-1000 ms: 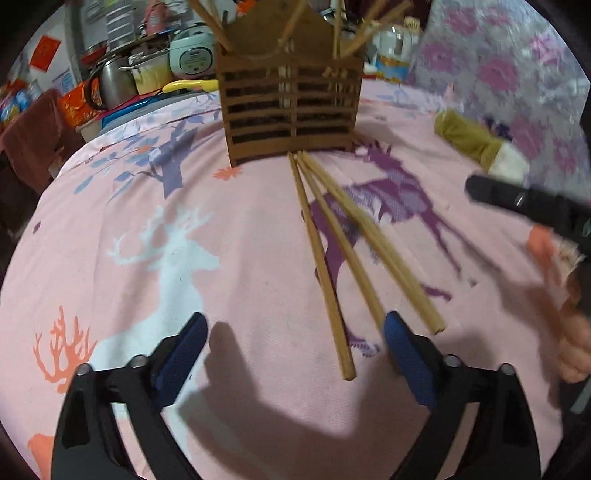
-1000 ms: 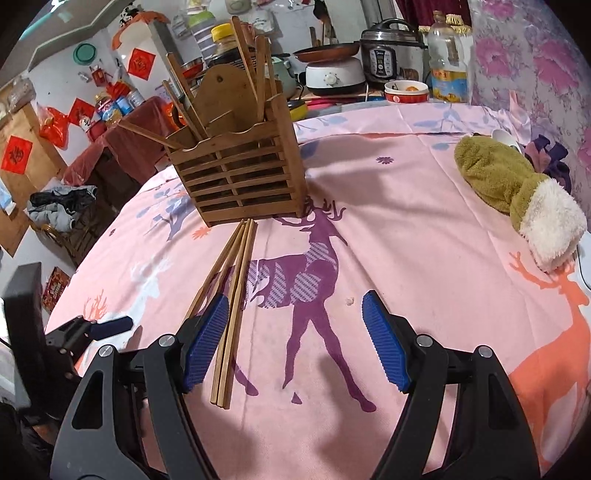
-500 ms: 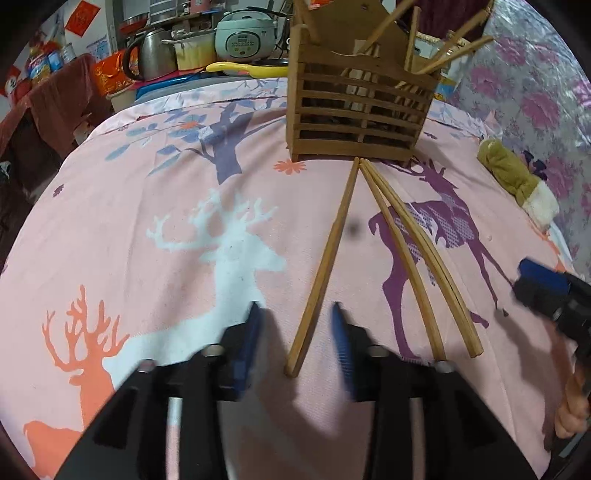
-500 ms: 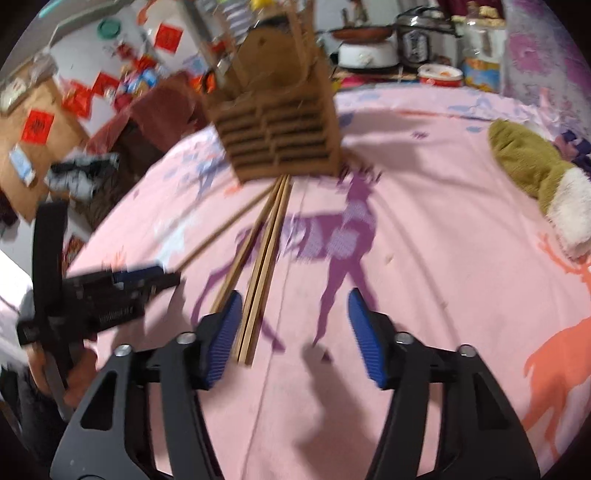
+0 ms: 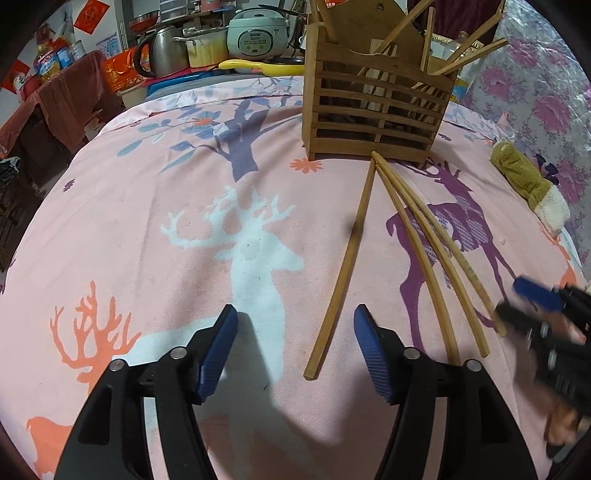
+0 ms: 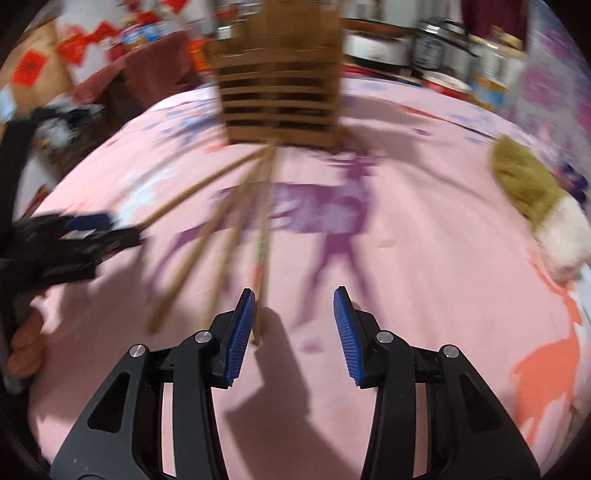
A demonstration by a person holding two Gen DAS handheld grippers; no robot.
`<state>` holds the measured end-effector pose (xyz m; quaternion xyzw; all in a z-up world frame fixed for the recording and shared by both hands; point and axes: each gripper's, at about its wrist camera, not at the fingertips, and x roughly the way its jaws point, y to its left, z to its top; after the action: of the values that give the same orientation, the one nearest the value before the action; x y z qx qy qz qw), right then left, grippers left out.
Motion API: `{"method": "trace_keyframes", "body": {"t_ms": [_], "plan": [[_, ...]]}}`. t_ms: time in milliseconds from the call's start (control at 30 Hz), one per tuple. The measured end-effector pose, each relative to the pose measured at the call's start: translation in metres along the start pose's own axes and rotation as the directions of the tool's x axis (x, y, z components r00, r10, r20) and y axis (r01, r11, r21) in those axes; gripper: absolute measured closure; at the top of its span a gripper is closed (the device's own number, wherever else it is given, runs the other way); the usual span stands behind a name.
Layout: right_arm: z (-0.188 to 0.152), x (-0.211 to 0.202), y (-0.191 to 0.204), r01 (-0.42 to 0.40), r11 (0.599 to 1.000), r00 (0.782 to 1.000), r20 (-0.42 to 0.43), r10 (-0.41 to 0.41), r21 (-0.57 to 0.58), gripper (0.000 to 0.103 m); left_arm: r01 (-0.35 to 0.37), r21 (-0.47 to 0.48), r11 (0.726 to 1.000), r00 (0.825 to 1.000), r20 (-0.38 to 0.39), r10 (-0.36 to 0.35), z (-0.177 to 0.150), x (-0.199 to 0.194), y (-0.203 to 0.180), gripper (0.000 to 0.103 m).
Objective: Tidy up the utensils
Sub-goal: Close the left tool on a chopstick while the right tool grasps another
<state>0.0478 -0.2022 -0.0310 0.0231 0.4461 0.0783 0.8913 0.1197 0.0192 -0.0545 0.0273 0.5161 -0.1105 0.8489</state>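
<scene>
Down on the pink deer-print cloth (image 5: 155,206) that covers the counter, at the left of the left wrist view, only printed antlers and a white stag lie beneath the left tool (image 5: 291,334), whose blue pads (image 5: 221,338) stand apart and are opening, pressing on nothing. Just right of its middle, the near end of a single chopstick (image 5: 345,269) reaches into the gap between the pads, nearer the right one, and touches neither. Further right, three more chopsticks (image 5: 428,258) fan out from a shared point at the foot of the slatted wooden holder (image 5: 376,114), which stands upright at the far side of the cloth with other sticks leaning out of its top. Behind the holder, off the cloth, sit a kettle (image 5: 162,51) and a rice cooker (image 5: 256,33). At the far right edge lies an olive and white plush mitt (image 5: 528,184), and below it the right tool (image 5: 535,301) shows blurred, beside the ends of the fanned sticks. From the right wrist view, itself blurred, the right tool's pads are apart and closing; the near end of the rightmost chopstick (image 6: 263,251) sits just beside the left pad (image 6: 240,332), though whether they touch I cannot tell. The rest of the gap is bare cloth.
</scene>
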Motion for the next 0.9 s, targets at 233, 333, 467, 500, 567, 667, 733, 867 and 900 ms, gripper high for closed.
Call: {"method": "trace_keyframes", "body": {"t_ms": [233,333,467,500,567,667,733,867,900], "plan": [[0.001,-0.009,0.001,-0.132,0.991,0.991,0.016,0.132,-0.002,0.067,0.002,-0.008,1.0,1.0,0.0,-0.002,0.0,-0.001,0.002,0.037],[-0.003,-0.004,0.01,-0.131,0.991,0.991,-0.009,0.131,-0.032,0.072,0.005,-0.01,1.0,1.0,0.0,-0.005,-0.001,-0.002,0.003,0.037],[-0.004,-0.004,0.013,-0.136,0.99,0.991,-0.017,0.136,-0.032,0.074,0.023,-0.014,1.0,1.0,-0.001,-0.023,-0.005,-0.005,0.004,0.037],[-0.004,-0.003,0.012,-0.138,0.99,0.99,-0.019,0.137,-0.032,0.074,0.028,-0.01,1.0,1.0,-0.001,-0.028,-0.007,-0.006,0.004,0.037],[-0.006,-0.002,0.012,-0.144,0.989,0.989,-0.031,0.143,-0.03,0.074,0.026,0.007,1.0,1.0,0.001,-0.026,-0.012,-0.009,0.001,0.038],[-0.01,0.001,0.014,-0.136,0.99,0.99,-0.042,0.135,-0.039,0.074,0.011,0.058,0.998,1.0,0.012,-0.012,-0.023,-0.014,-0.007,0.045],[-0.012,0.0,0.016,-0.125,0.991,0.992,-0.036,0.123,-0.053,0.074,0.001,0.094,0.996,1.0,0.024,-0.003,-0.03,-0.018,-0.012,0.055],[-0.017,-0.002,0.02,-0.087,0.993,0.996,-0.01,0.087,-0.078,0.08,0.025,0.105,0.994,0.999,0.032,-0.029,-0.031,-0.019,-0.013,0.094],[-0.019,-0.003,0.022,-0.072,0.993,0.997,-0.002,0.072,-0.09,0.085,0.033,0.101,0.994,0.999,0.031,-0.037,-0.031,-0.019,-0.013,0.096]]}}
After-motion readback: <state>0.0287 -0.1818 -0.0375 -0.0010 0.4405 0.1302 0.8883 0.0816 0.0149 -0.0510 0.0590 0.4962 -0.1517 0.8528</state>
